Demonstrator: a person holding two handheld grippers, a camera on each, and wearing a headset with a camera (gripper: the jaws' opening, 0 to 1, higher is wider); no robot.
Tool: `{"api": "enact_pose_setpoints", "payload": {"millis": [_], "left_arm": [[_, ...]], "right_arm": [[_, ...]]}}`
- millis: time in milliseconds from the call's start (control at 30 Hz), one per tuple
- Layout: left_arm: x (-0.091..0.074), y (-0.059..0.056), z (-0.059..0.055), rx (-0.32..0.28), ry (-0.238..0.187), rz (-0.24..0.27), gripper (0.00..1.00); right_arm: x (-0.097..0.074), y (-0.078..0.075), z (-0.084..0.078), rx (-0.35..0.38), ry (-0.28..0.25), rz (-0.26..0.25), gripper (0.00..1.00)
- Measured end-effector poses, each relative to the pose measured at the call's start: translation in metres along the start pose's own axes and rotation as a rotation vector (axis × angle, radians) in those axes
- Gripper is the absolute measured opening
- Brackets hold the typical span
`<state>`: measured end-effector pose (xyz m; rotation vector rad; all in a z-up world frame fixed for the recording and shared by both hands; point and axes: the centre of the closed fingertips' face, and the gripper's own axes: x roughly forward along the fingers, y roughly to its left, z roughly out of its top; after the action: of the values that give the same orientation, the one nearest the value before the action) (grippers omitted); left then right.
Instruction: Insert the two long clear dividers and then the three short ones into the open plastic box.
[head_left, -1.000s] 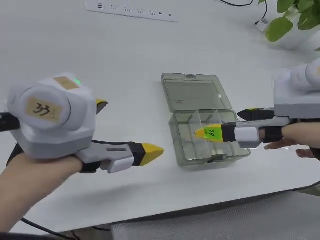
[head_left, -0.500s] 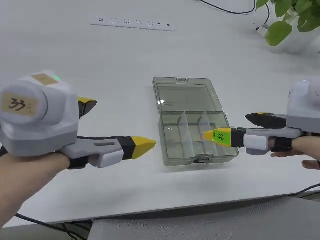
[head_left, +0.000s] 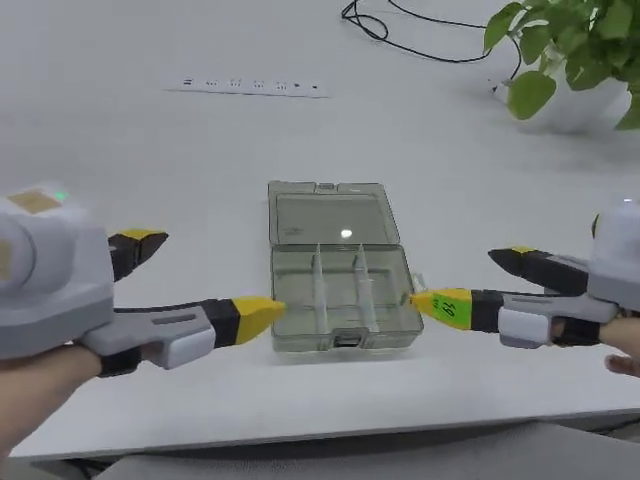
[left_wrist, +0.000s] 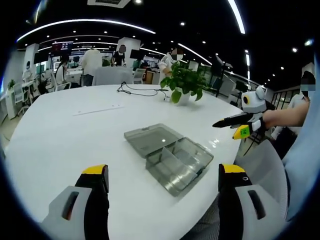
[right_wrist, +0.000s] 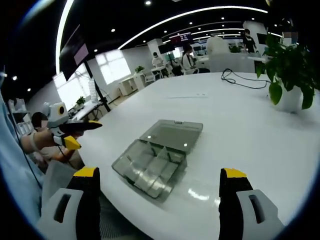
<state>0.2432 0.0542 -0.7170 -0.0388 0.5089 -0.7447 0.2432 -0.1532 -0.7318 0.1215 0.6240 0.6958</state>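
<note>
Two long dividers (head_left: 319, 290) already stand in the open box (head_left: 390, 336); short ones unclear. Left tongs (head_left: 220, 273) and right tongs (head_left: 453, 277) flank it, spread, empty.

The box (head_left: 345, 318) lies on the table (head_left: 150, 160), close to the near edge. Its lid (head_left: 333, 215) lies open on the far side of it, flat on the table. Inside the box two dividers (head_left: 320, 290) stand side by side and run from near to far. The left gripper (head_left: 215, 273) is just left of the box and the right gripper (head_left: 457, 277) just right of it. Far behind the box, a little left, lies a power strip (head_left: 250, 86). A plant (head_left: 565, 40) stands at the far right, with a cable (head_left: 420, 30) on the table left of it.
</note>
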Motion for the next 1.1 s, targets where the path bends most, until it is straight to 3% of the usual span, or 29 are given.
{"api": "enact_pose_setpoints", "payload": {"millis": [300, 467, 733, 1100], "left_arm": [[0.002, -0.010, 0.007, 0.018, -0.016, 0.027, 0.93], [0.004, -0.012, 0.012, 0.025, -0.027, 0.049, 0.93], [0.011, -0.022, 0.007, 0.024, -0.029, 0.059, 0.93], [0.014, -0.030, -0.005, 0.010, -0.012, 0.062, 0.93]], "right_arm": [[-0.032, -0.024, -0.011, -0.079, -0.029, 0.025, 1.00], [-0.043, -0.040, -0.014, -0.104, -0.011, 0.023, 1.00], [-0.048, -0.051, -0.016, -0.137, 0.013, 0.051, 0.99], [-0.040, -0.053, -0.024, -0.213, 0.098, 0.131, 0.97]]}}
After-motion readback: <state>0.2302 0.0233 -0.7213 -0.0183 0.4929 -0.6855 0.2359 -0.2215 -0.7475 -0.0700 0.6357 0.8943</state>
